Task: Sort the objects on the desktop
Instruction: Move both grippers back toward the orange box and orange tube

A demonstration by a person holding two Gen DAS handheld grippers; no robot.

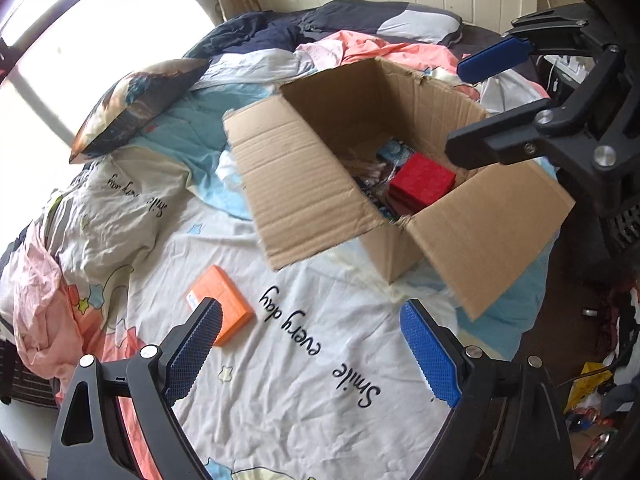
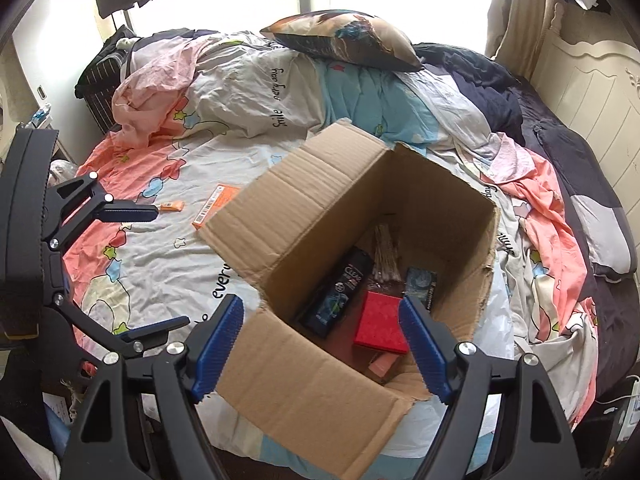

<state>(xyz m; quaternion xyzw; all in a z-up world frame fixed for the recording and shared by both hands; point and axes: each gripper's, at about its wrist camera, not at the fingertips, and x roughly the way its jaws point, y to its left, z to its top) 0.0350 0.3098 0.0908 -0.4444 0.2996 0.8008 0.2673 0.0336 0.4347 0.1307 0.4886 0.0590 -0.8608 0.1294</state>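
An open cardboard box (image 1: 340,168) stands on the bed; it also shows in the right wrist view (image 2: 320,216). Inside lie a red box (image 2: 380,326), a dark shampoo bottle (image 2: 338,292), cotton swabs (image 2: 386,252) and a blue packet (image 2: 420,280). An orange box (image 1: 224,304) lies on the sheet by my left gripper's left finger. A small orange item (image 2: 172,206) lies further left. My left gripper (image 1: 310,354) is open and empty above the sheet. My right gripper (image 2: 322,344) is open and empty above the cardboard box.
A printed pillow (image 1: 132,104) and rumpled quilts (image 2: 540,184) lie around the box. A headboard (image 2: 592,92) stands at the right. Clutter covers the floor (image 1: 600,400) beside the bed. A dark basket (image 2: 104,80) sits at the far left corner.
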